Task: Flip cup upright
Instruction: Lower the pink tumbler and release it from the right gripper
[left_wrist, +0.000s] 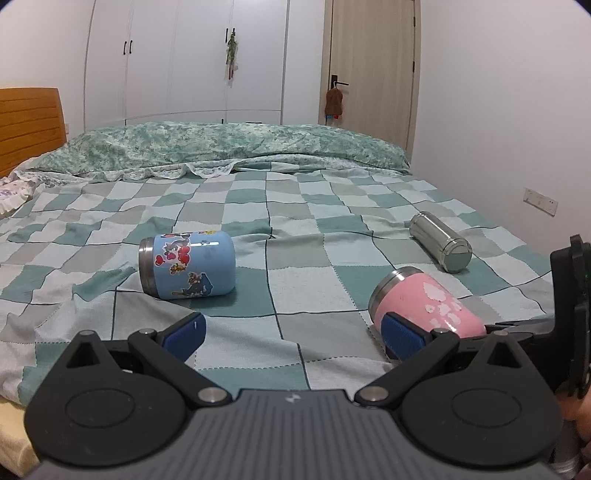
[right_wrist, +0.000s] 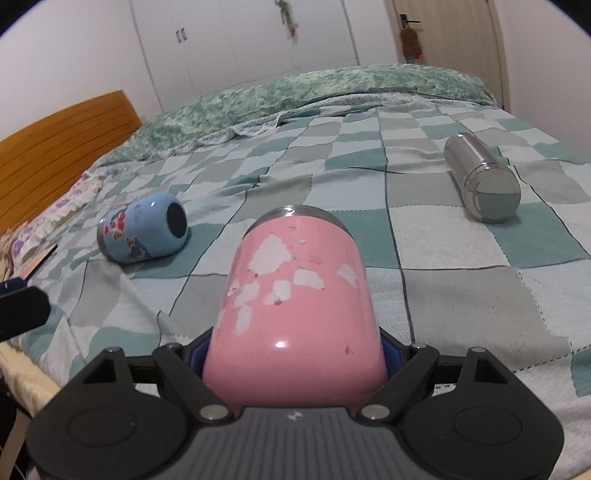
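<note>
A pink cup with peeling paint lies on its side on the checked bedspread, steel rim pointing away. My right gripper is shut on the pink cup's base end, blue pads on both sides. The pink cup also shows in the left wrist view, with the right gripper's body at the right edge. My left gripper is open and empty, low over the bed. A blue cartoon cup lies on its side to its front left; it also shows in the right wrist view.
A steel flask lies on its side at the right, also in the right wrist view. A rolled green quilt lies across the far side of the bed. A wooden headboard stands at the left; a wall runs along the right.
</note>
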